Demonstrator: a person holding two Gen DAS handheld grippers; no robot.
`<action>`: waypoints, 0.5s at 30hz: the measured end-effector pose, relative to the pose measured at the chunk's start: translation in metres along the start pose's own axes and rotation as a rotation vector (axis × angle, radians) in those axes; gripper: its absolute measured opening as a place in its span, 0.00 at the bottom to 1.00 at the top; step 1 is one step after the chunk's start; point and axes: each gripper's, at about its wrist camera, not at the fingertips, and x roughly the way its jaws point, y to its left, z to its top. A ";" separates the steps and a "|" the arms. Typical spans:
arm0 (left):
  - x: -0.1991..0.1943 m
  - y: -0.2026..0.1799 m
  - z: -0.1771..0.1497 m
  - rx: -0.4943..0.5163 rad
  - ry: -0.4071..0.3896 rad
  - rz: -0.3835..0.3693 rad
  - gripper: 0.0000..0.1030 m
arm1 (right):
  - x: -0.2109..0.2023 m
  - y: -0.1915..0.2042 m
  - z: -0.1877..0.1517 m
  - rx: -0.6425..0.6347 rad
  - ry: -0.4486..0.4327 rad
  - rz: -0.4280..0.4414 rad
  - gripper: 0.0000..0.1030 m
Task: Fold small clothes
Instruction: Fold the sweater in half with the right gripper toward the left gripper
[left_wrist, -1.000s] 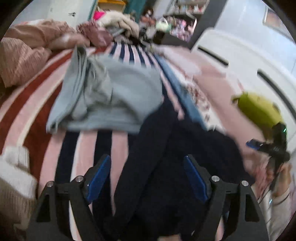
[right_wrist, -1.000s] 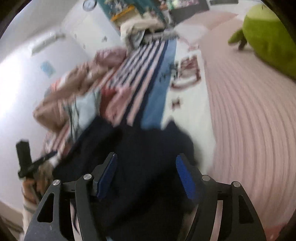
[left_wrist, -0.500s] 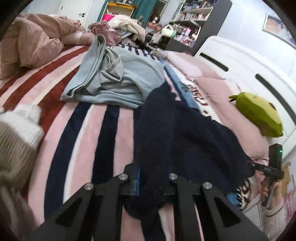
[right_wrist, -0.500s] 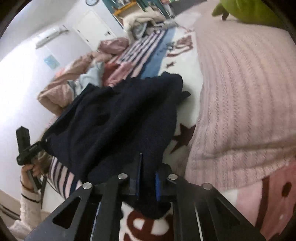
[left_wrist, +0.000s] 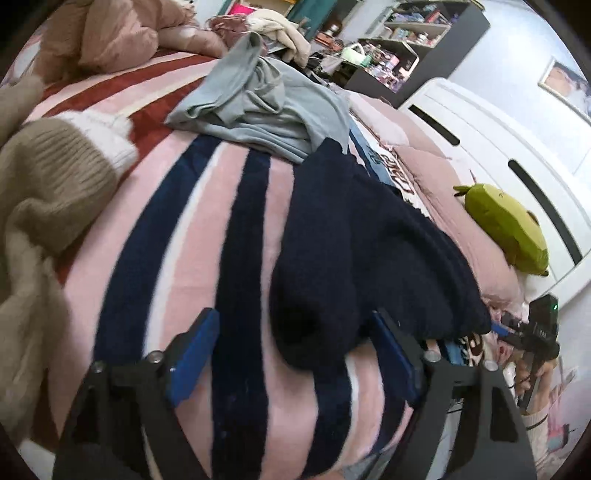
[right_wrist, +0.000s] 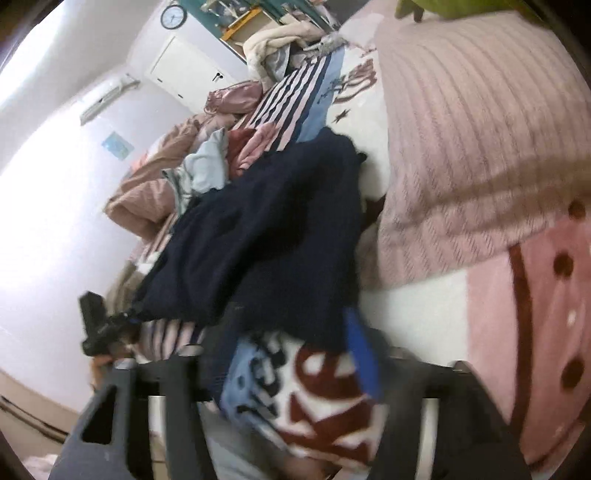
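I have just let go of the navy sweater (left_wrist: 369, 236), so this is the release at the end of a drag that laid it out on the bed. It lies across the striped blanket (left_wrist: 177, 258) with one sleeve cuff reaching toward me, its far edge against the crumpled grey-blue garment (left_wrist: 266, 107).

The left gripper (left_wrist: 295, 354) has just been opening: its blue pads stand spread, with the cuff end between them but no pad pressing on it. The right gripper (right_wrist: 295, 354) has also been opening; in its blurred view the near hem of the sweater hangs between the parted fingers, and I see no pinch there. From the left view, the right gripper and the hand carrying it sit at the near right corner of the sweater.

Both grippers tilt downward toward the mattress, low over the bed's near edge.

I judge the folding proper has not begun. The sweater looks roughly spread but lumpy, with the sleeve doubled over the body. The next move calls for choosing fresh grasp points, probably the cuff on the left and the hem or shoulder on the right, and bringing the sleeves inward before halving the body. The thick knit will sag, so each pinch needs a full bite of fabric.
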 end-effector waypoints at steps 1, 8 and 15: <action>-0.003 0.001 -0.004 -0.010 0.009 -0.020 0.79 | 0.000 0.004 -0.005 -0.003 0.018 -0.003 0.59; -0.005 -0.010 -0.013 0.013 -0.026 -0.023 0.82 | 0.031 0.007 -0.030 0.071 0.108 0.085 0.67; 0.038 -0.012 -0.010 -0.123 0.023 -0.143 0.83 | 0.061 0.009 -0.006 0.201 -0.079 0.166 0.74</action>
